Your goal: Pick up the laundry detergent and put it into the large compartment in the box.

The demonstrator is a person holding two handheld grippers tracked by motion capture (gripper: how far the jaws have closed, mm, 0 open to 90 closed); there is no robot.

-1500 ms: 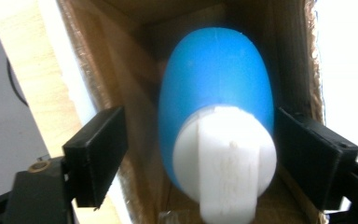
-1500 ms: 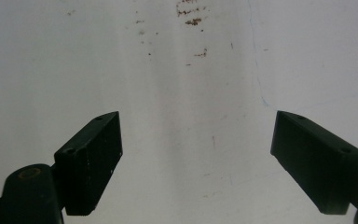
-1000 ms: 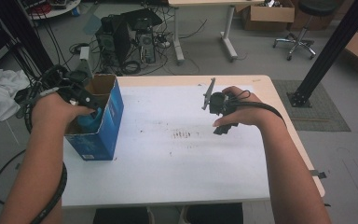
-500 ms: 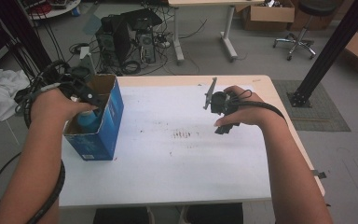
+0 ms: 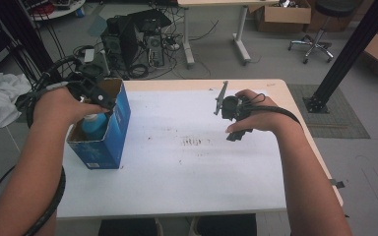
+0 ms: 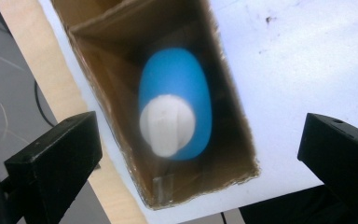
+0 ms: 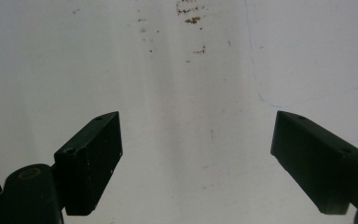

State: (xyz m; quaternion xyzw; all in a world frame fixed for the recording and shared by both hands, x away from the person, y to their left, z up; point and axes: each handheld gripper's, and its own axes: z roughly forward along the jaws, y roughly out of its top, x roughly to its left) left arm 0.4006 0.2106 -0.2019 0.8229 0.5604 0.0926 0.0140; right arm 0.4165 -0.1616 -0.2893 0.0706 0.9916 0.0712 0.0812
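The tabletop [image 5: 187, 172] was white and mostly bare, with a few rusty specks near its middle. At its left edge stood the box [image 5: 103, 142], blue outside and brown card inside, open at the top and upright. Inside it stood the bottle [image 6: 175, 105], blue with a white cap [image 6: 167, 125], upright and close to the box walls on either side.

The left tool [image 6: 200, 154] hung directly over the box mouth. Its jaws had just been opening and stood wide apart, one outside each long wall of the box, with nothing pressed between them; the bottle sat free below. The right tool [image 7: 196, 158] hovered over bare tabletop at the right, well apart from the box, jaws spread and empty.

The step in hand looked like the release and withdrawal after setting the bottle in the box. To do it well, the left tool was best lifted straight up, jaws kept wide, so that neither pad caught the card rim or the cap and tipped the box. The box stood near the tabletop edge, so any sideways drag risked shoving it off. The right tool had no need to move; it could steady the box if it rocked.
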